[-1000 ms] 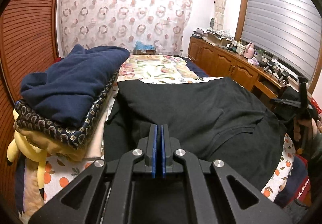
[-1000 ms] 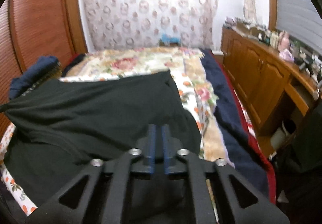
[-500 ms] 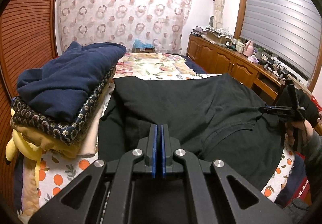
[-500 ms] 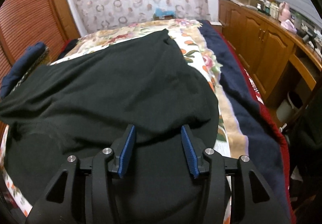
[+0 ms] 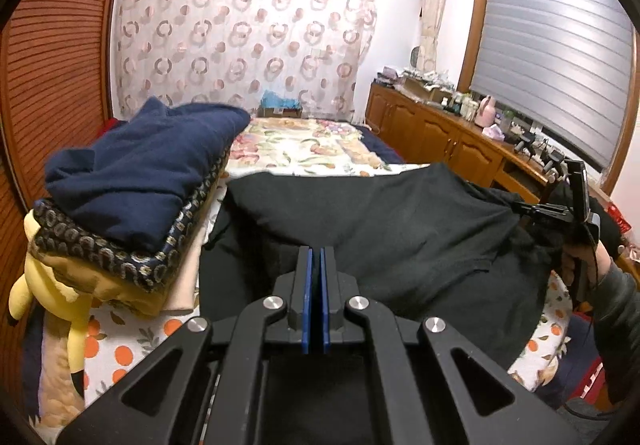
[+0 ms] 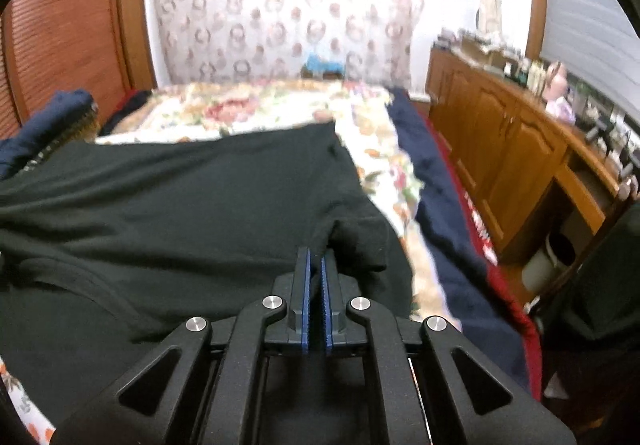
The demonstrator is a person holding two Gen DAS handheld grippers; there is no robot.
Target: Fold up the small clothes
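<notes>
Across the flowered bed (image 5: 304,149) we had the black shirt (image 5: 380,213) spread, beside a stack of folded clothes (image 5: 132,185). Our left gripper (image 5: 315,265) pinched its near edge, jaws pressed together on cloth; our right gripper (image 6: 315,265) pinched a fold by the sleeve. We judged a fold was beginning: next, both edges needed carrying over together, evenly.

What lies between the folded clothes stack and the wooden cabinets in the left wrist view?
The black garment spread on the bed, between the stack and the cabinets. The left wrist view shows it.
</notes>
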